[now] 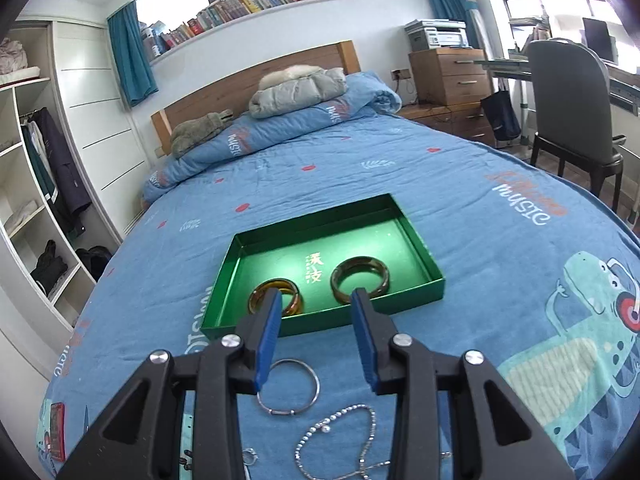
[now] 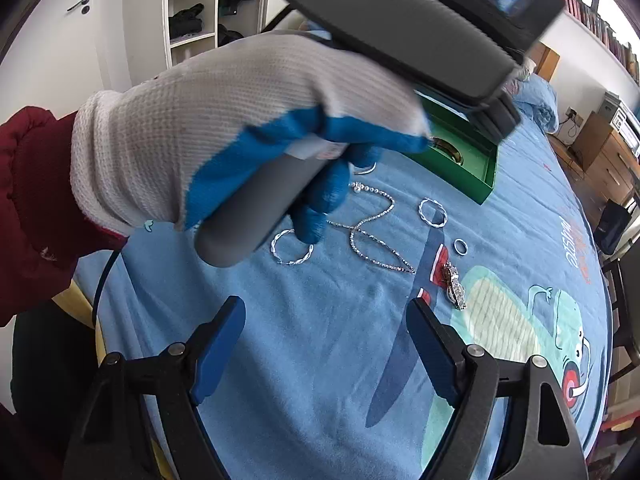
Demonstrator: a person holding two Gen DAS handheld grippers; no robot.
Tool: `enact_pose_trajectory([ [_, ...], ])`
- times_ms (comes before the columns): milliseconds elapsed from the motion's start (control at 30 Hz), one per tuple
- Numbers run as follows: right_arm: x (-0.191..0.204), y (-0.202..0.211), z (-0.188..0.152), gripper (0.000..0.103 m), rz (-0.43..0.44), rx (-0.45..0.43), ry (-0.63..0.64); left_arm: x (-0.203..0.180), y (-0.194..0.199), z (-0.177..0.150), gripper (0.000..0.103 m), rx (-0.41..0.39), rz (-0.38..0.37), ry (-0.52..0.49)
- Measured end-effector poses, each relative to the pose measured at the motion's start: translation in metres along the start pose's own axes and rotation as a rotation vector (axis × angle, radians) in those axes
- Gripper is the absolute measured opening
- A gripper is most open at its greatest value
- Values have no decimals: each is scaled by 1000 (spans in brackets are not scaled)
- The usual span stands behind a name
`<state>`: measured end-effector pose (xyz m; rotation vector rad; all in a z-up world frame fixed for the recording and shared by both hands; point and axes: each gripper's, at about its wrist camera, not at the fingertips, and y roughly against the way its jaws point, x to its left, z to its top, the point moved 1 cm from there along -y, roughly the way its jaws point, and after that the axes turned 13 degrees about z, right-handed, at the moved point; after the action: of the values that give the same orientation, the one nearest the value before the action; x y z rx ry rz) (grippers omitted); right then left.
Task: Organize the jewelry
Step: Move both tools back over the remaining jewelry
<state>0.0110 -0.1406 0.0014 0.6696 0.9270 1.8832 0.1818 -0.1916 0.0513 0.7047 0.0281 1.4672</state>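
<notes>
Left gripper (image 1: 316,300): we carry it half spread, nothing between the blue pads, tips over the near wall of the green tray (image 1: 436,286).
Right gripper (image 2: 326,320): we hold it spread wide and bare above the blue bedspread (image 2: 320,360).
Left hand (image 2: 248,128): gloved, wrapped round its gripper's grey handle.
Tray contents: amber bangle (image 1: 276,298) at eleven o'clock of the left tips, dark bangle (image 1: 360,278) at one.
Loose pieces: silver hoop (image 1: 288,386) and beaded chain (image 1: 340,432) at six o'clock, below the left jaws; small ring (image 2: 461,246) and rhinestone clip (image 2: 454,286) at one o'clock of the right.
Advice: we judge one piece should be picked at a time, straddled squarely, and closed on gently.
</notes>
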Motion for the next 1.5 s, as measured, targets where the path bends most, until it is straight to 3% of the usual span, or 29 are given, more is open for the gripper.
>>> enact_pose_trajectory([
  [200,9,2,-1,83,5,8,16,-24,21,4,39,-50,-30,-37],
  [467,17,0,-1,85,9,22,33,-28,34,7,39,-69,-55,-36],
  [1100,20,-5,-2,85,15,20,24,-17,32,2,39,-38,-65,-6],
  [1267,13,1,-7,85,19,-6,11,10,22,-11,40,17,-47,54],
  [1400,-10,6,-24,85,24,-36,-57,50,17,-44,41,79,-5,78],
  [1500,-38,9,-39,85,31,-58,-144,82,21,-76,49,124,24,87],
])
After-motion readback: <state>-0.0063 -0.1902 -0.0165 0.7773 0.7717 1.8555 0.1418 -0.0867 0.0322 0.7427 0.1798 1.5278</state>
